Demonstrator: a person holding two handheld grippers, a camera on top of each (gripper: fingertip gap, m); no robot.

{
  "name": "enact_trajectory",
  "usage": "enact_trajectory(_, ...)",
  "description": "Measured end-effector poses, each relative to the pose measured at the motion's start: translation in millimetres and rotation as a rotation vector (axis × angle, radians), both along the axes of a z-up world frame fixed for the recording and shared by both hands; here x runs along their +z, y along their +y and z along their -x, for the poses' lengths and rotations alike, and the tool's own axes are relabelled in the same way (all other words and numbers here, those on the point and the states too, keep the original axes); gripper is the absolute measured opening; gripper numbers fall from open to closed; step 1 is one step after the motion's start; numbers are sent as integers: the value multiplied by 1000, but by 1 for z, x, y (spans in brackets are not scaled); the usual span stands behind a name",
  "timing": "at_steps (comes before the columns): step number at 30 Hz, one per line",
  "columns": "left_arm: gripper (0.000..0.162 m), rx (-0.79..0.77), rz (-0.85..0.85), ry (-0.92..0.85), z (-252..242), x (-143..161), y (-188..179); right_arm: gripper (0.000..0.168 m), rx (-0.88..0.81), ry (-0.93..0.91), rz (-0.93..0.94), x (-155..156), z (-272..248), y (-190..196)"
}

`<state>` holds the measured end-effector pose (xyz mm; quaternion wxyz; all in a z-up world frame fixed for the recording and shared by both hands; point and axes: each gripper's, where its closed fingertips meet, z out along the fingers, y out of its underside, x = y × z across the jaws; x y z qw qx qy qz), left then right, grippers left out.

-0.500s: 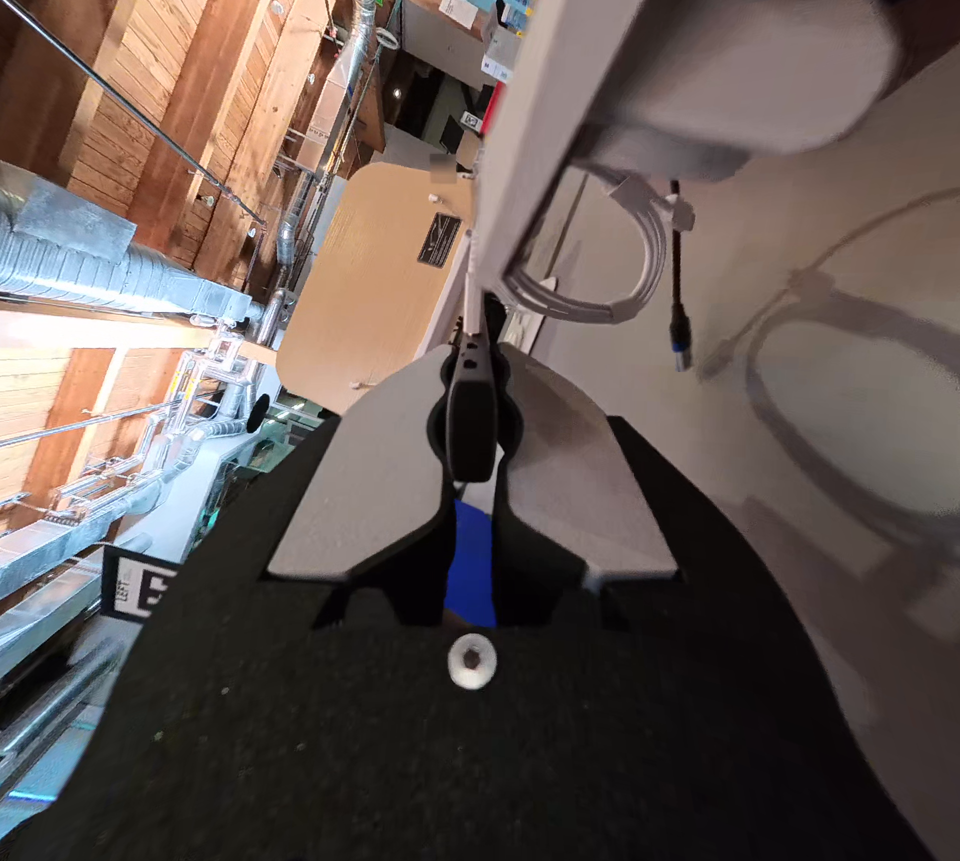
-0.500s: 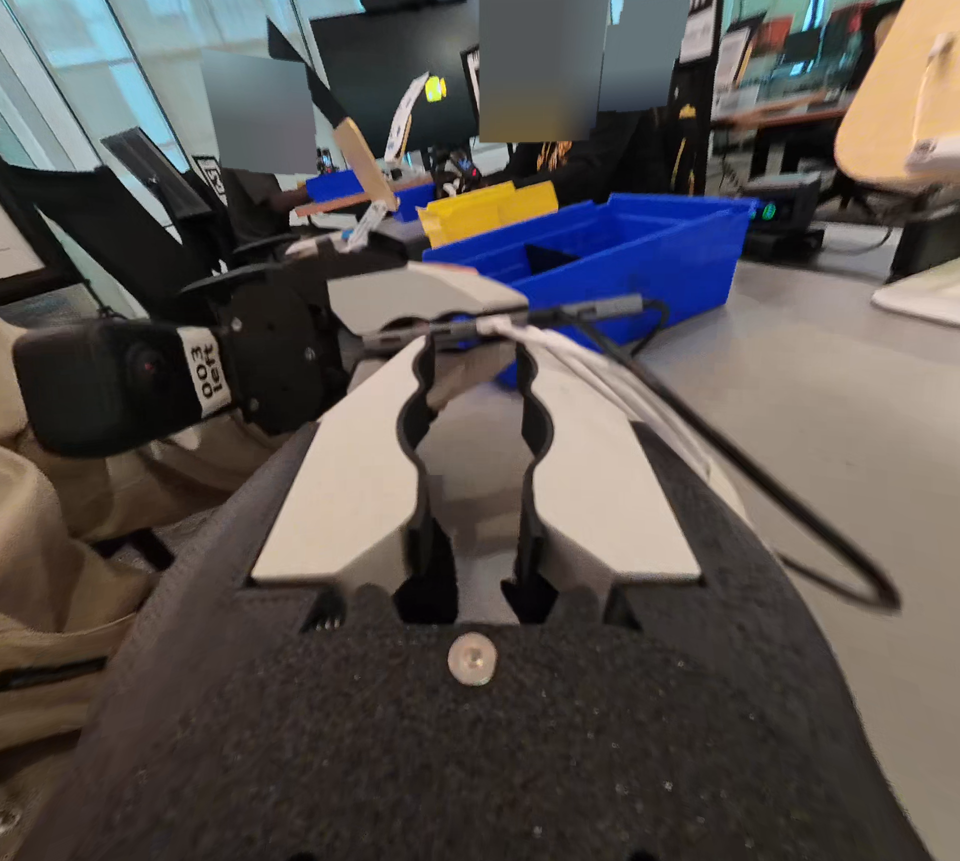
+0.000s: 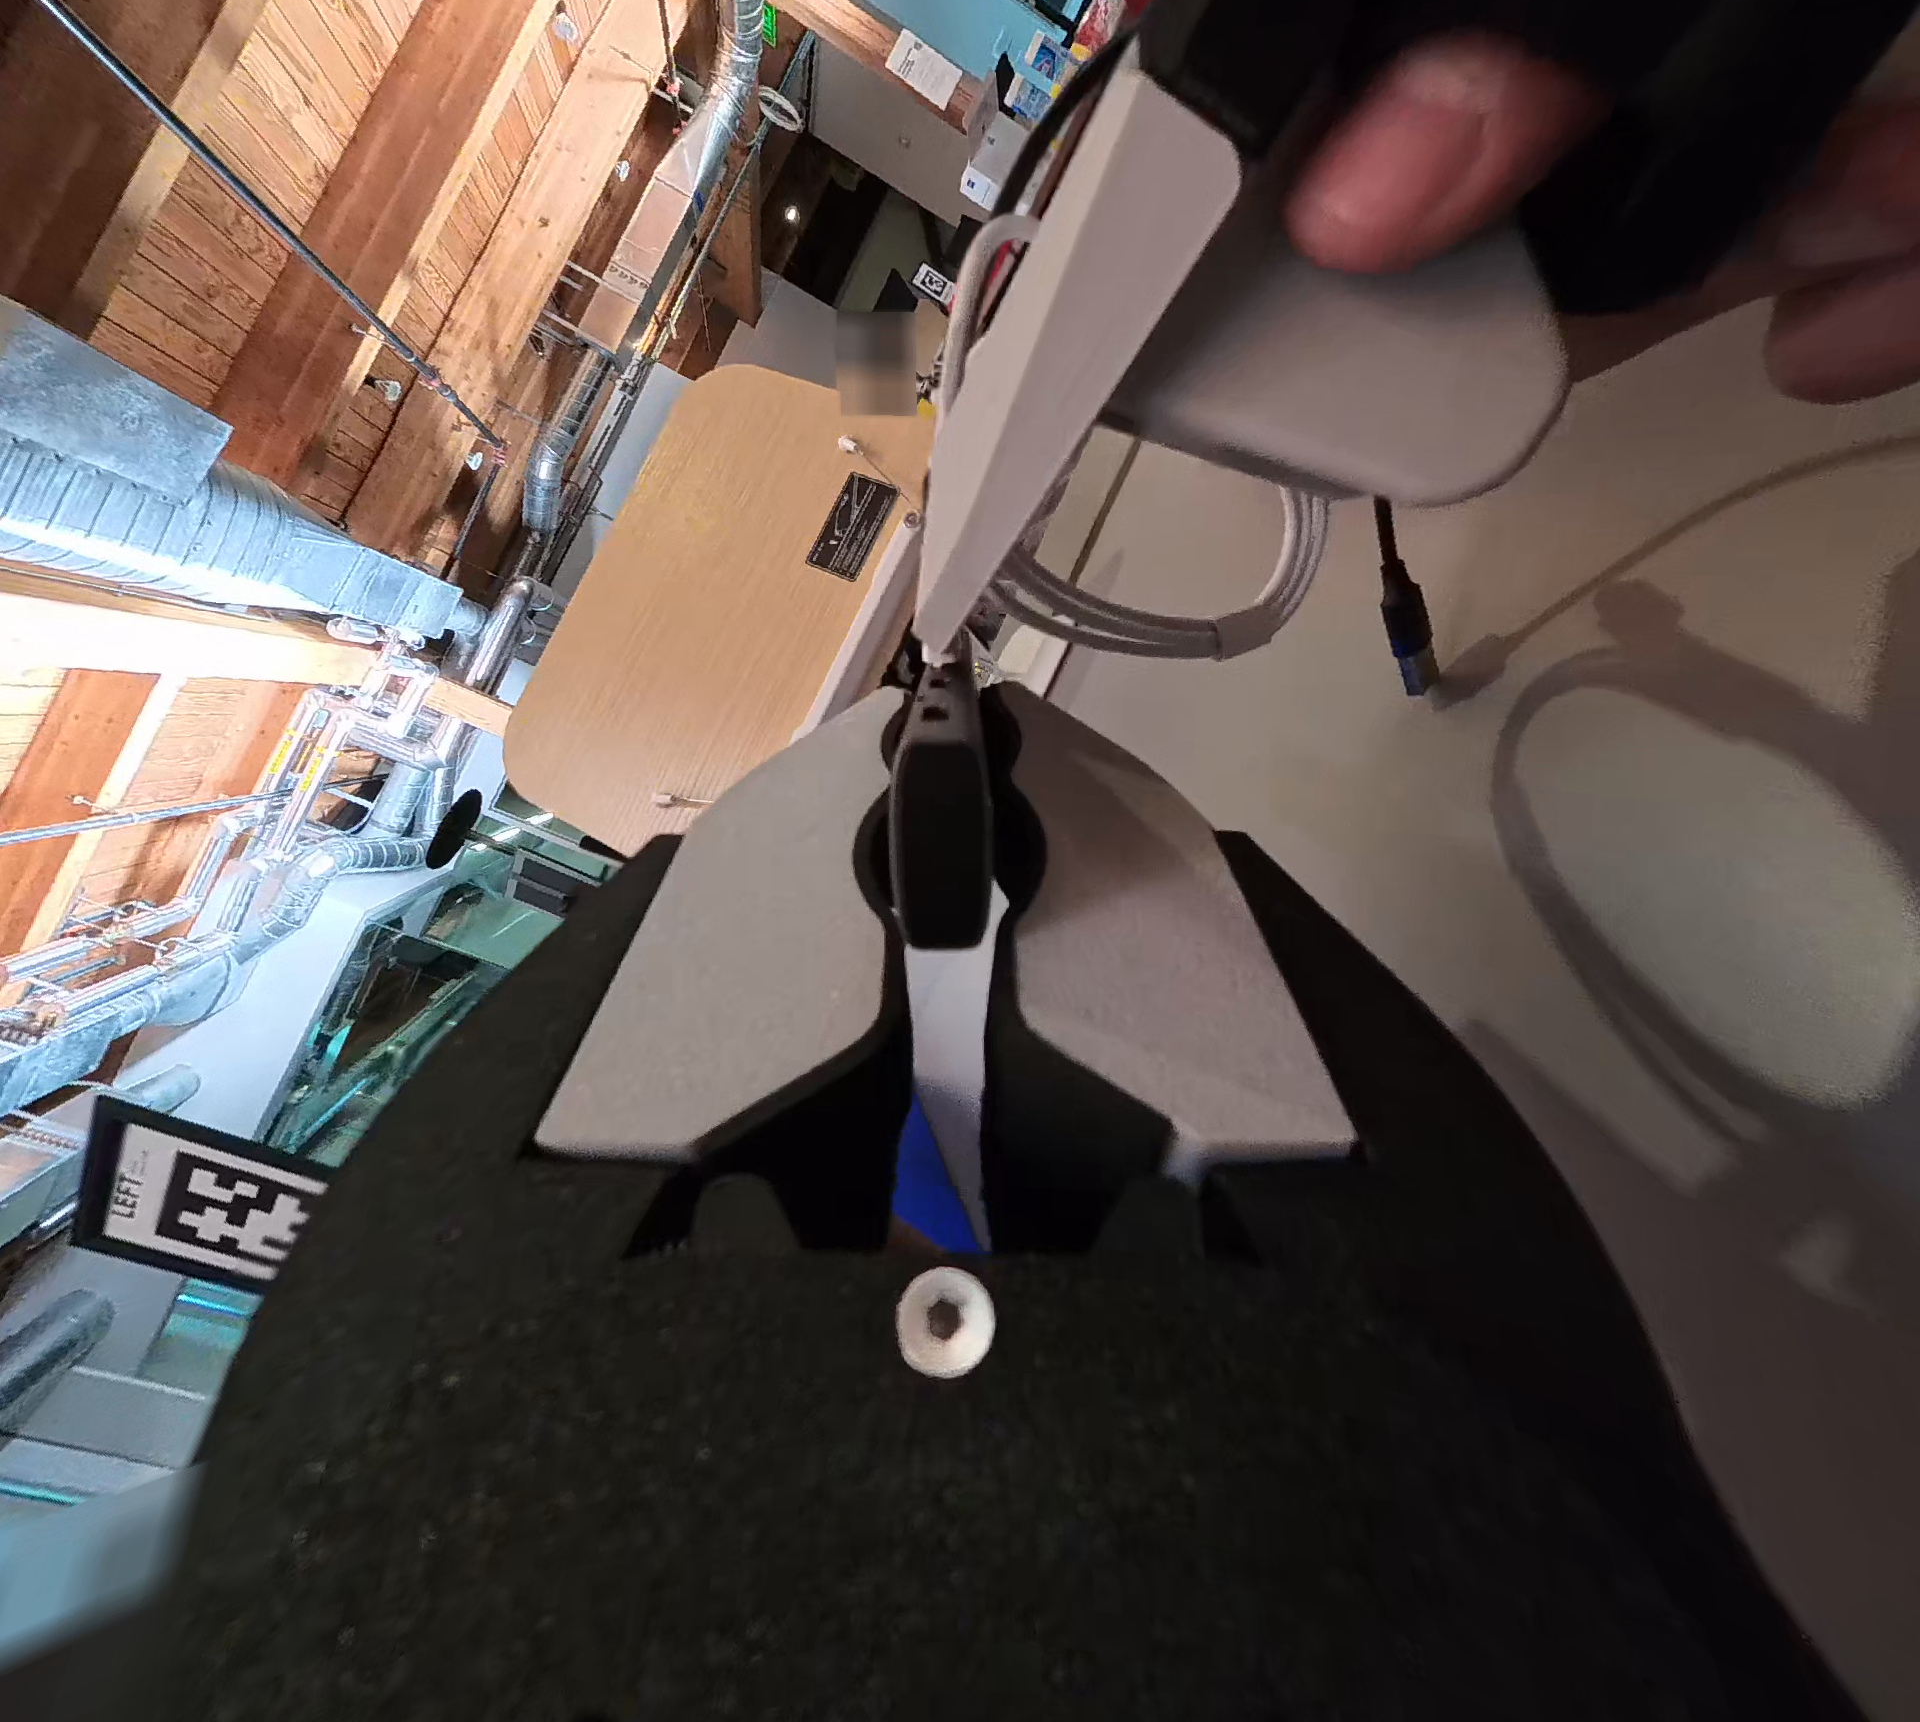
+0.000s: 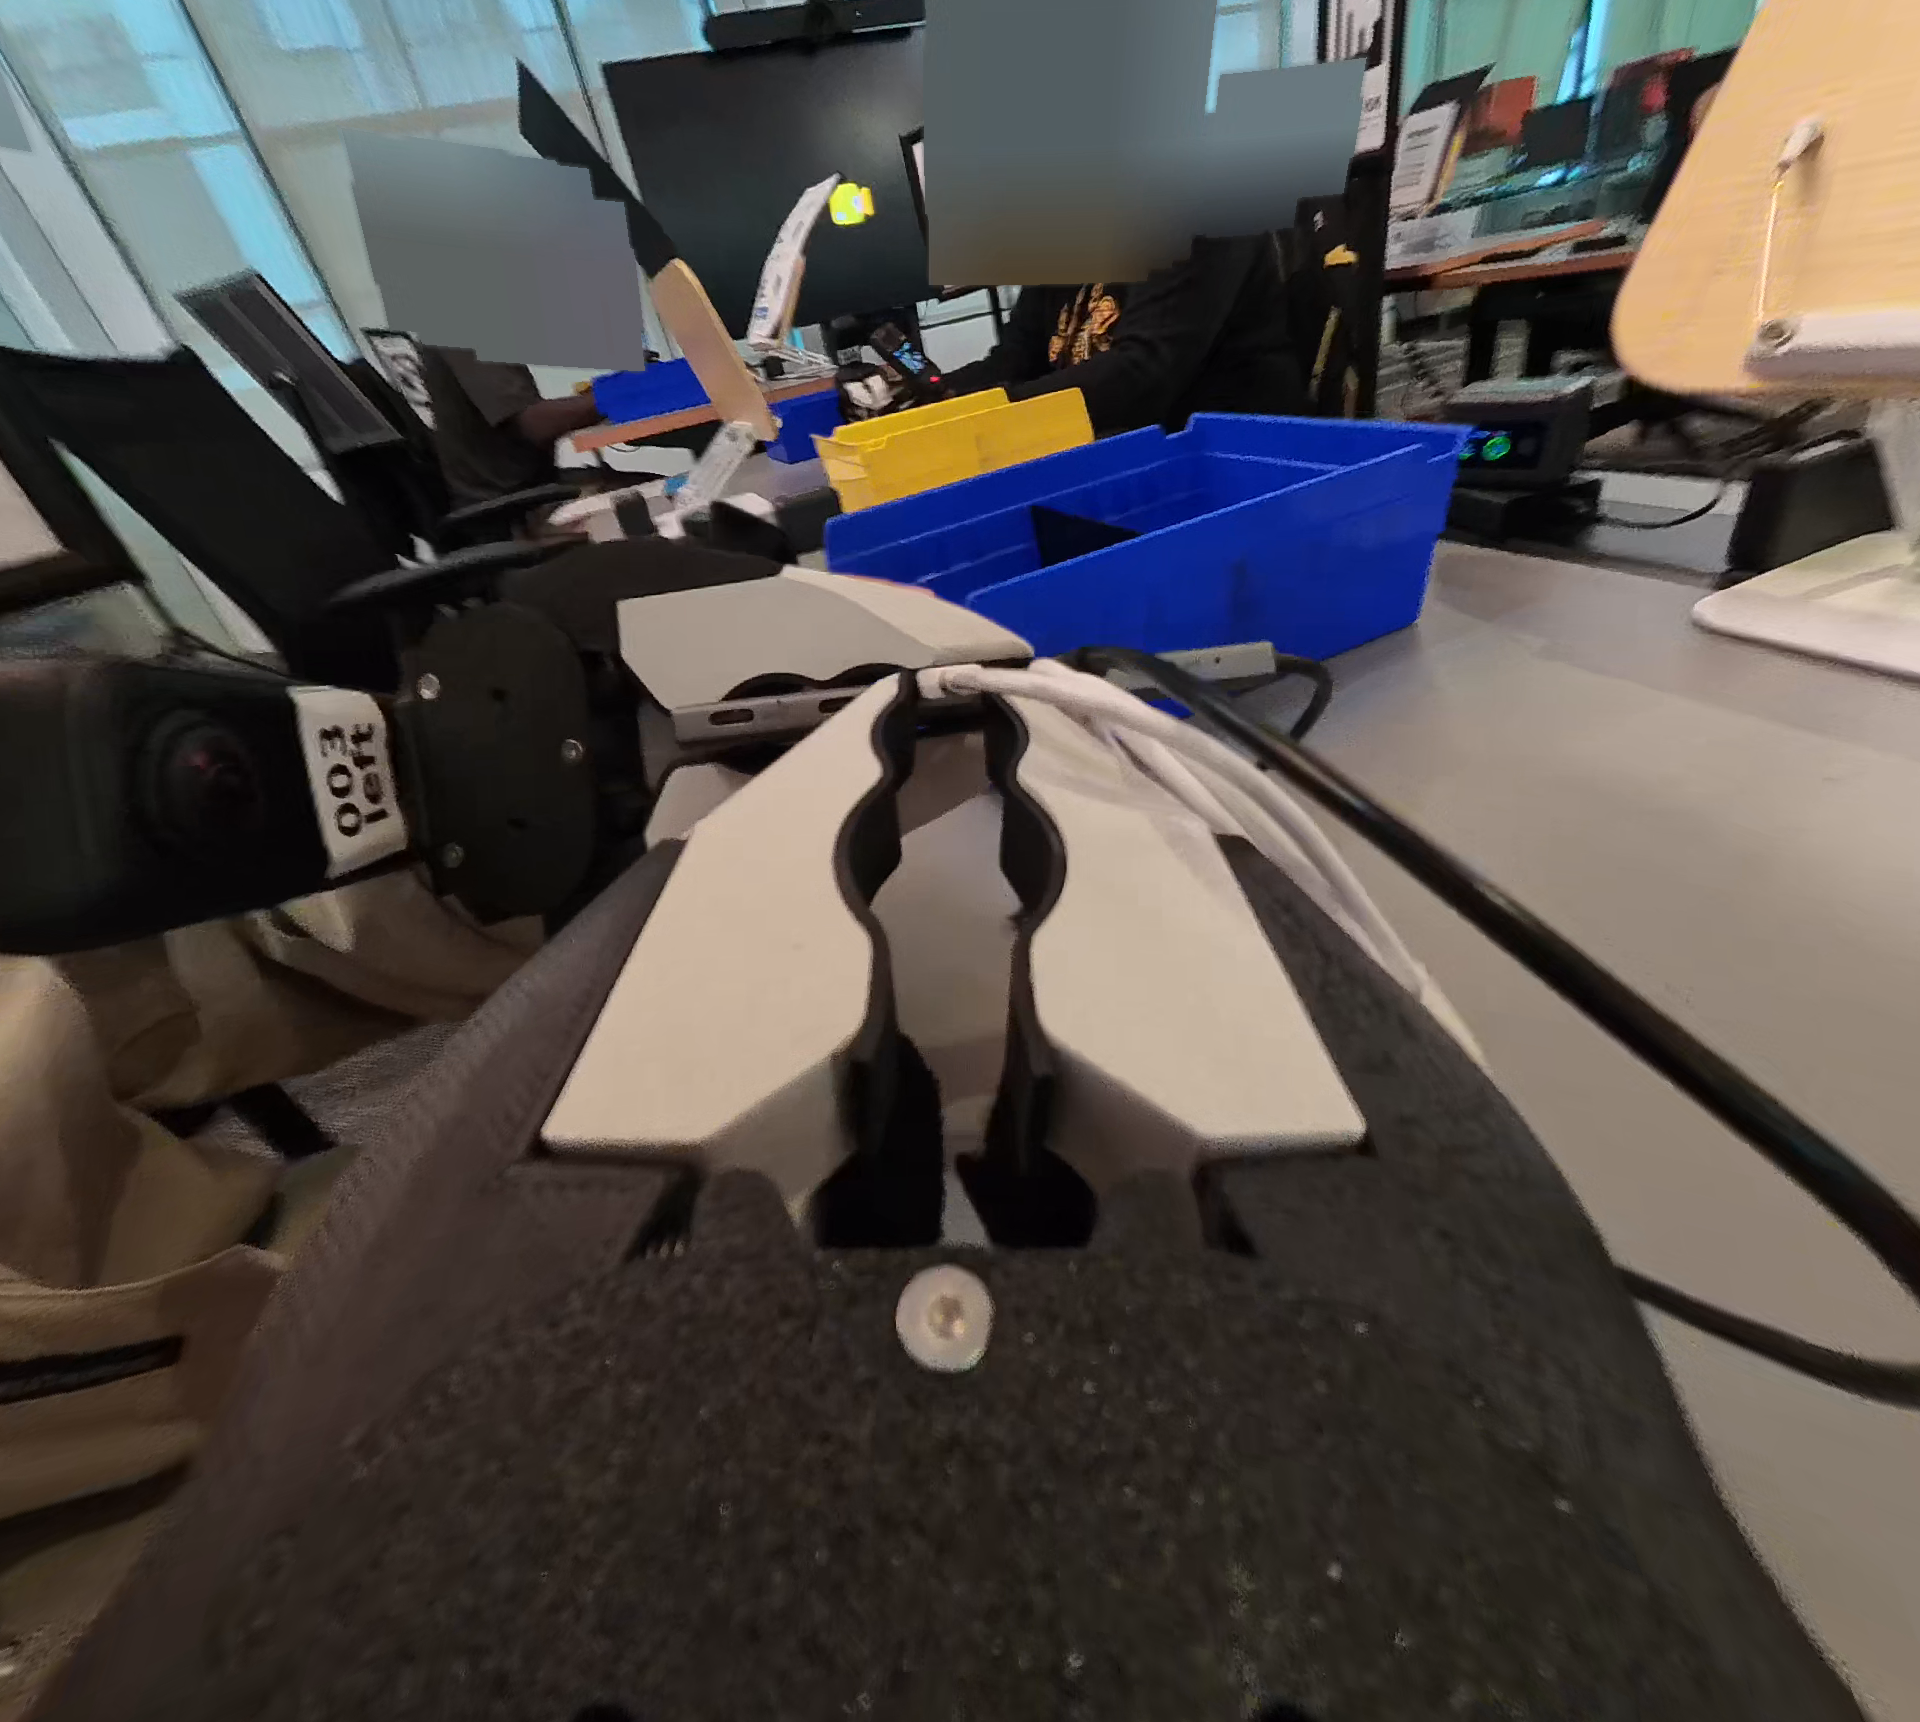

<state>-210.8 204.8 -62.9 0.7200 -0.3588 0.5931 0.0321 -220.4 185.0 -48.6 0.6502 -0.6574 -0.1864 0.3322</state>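
My left gripper (image 3: 940,711) is shut on a slim dark grey hub (image 3: 935,831), held in the air over the grey table (image 3: 1299,789). The hub's port edge shows in the right wrist view (image 4: 769,711) under the left gripper's upper finger (image 4: 810,623). My right gripper (image 4: 951,696) meets the hub's end, its jaws closed narrowly on the plug of a white cable (image 4: 1195,768). In the left wrist view the right gripper (image 3: 940,649) comes down from above. The white cable (image 3: 1143,623) hangs in loops. A black cable (image 4: 1558,976) trails from the hub; its blue plug (image 3: 1408,633) dangles.
A blue bin (image 4: 1195,550) and a yellow bin (image 4: 956,446) stand behind the grippers. A wooden board (image 4: 1766,166) on a white stand (image 4: 1818,623) is at the right. People sit at desks at the back. A hand (image 3: 1434,145) holds the right gripper. Only a small space, under 4 cm, lies between the two pairs of fingers.
The right gripper's jaws have narrowed onto the white plug at the hub's end. In the left wrist view the right gripper has shifted right and tilted. The left gripper keeps its hold.
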Motion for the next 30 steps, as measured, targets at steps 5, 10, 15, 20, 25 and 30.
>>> enact_trajectory(5,11,181,112,0,24,-5,41,11,-15,296,-10,29,-43,2)
enact_trajectory(10,11,178,159,5,26,-3,45,11,33,219,6,23,-61,-8)
enact_trajectory(15,10,169,269,-50,29,-14,54,11,123,81,78,11,-51,-11)
enact_trajectory(20,11,186,406,-128,40,-15,70,11,334,-218,204,16,-42,-39)
enact_trajectory(25,11,165,416,-119,37,-19,67,11,152,-139,134,77,-112,-34)
enact_trajectory(30,11,130,356,-79,28,-18,52,11,-92,150,259,69,-223,1)
